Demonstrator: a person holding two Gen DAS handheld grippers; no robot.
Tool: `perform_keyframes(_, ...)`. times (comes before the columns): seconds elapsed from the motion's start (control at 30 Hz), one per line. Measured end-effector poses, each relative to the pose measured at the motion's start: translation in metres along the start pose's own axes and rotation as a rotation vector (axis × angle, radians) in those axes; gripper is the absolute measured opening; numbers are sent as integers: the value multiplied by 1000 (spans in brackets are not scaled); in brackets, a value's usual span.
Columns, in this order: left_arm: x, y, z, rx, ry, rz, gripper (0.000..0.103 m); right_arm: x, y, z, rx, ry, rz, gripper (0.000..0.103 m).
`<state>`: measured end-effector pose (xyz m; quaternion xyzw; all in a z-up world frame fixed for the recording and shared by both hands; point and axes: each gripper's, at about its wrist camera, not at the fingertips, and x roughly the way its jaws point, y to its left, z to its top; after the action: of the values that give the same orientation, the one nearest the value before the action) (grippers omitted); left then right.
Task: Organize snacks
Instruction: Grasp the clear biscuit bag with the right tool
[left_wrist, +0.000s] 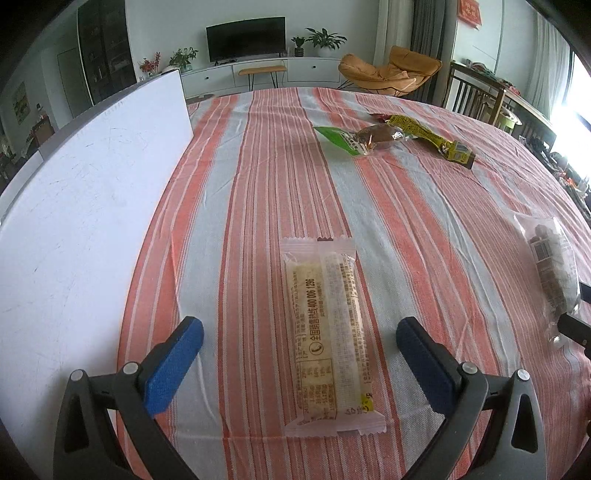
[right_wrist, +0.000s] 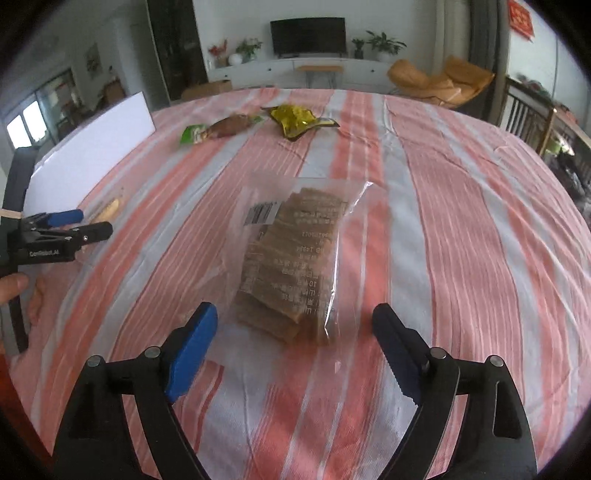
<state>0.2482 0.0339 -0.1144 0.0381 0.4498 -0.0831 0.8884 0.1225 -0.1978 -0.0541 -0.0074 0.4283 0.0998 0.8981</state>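
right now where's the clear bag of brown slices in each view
Left wrist: clear bag of brown slices at the far right edge, half cut off.
Right wrist: bag at centre, lying between the open right gripper fingers, untouched.
Shared landmark: the green-ended snack packet far across the striped cloth.

The tablecloth (left_wrist: 258, 177) was woven cloth, matt and a little wrinkled. The cracker bag (right_wrist: 295, 258) was clear glossy plastic film. The white board (left_wrist: 85, 206) looked smooth and matt.
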Motion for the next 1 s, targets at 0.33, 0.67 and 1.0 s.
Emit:
perform_keyframes(0.33, 0, 0, 0, 0, 0, 0, 103, 5, 10, -1, -46, 26, -46, 94)
perform_keyframes(0.67, 0, 0, 0, 0, 0, -1, 103, 6, 9, -1, -43, 25, -43, 94)
perform_keyframes(1.0, 0, 1, 0, 0, 0, -1, 103, 5, 10, -1, -43, 25, -43, 94)
